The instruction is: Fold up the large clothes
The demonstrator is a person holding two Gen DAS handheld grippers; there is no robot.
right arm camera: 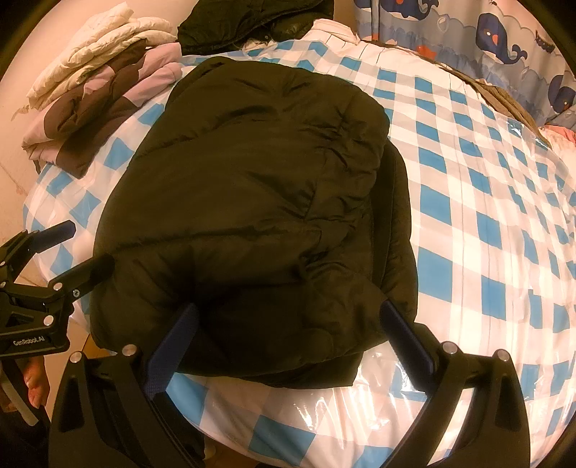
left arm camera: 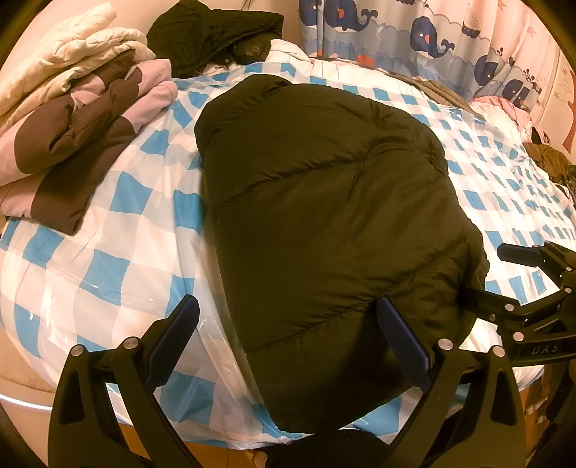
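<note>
A dark puffy jacket [left arm camera: 324, 201] lies folded into a compact bundle on the blue-and-white checked bed cover [left arm camera: 118, 230]; it also shows in the right wrist view [right arm camera: 252, 201]. My left gripper [left arm camera: 288, 316] is open, its jaws wide apart at the jacket's near left edge, nothing between the pads. My right gripper [right arm camera: 288, 316] is open over the jacket's near edge, holding nothing. The right gripper shows at the right of the left wrist view [left arm camera: 511, 273], open beside the jacket's near right corner. The left gripper shows at the left of the right wrist view [right arm camera: 82, 248], open.
A stack of folded clothes, cream on top of pink-and-brown [left arm camera: 72, 118], sits at the far left of the bed. A black garment [left arm camera: 216, 28] lies at the far end. More clothes are heaped at the far right [left arm camera: 547, 158] by a whale-print curtain [left arm camera: 414, 32].
</note>
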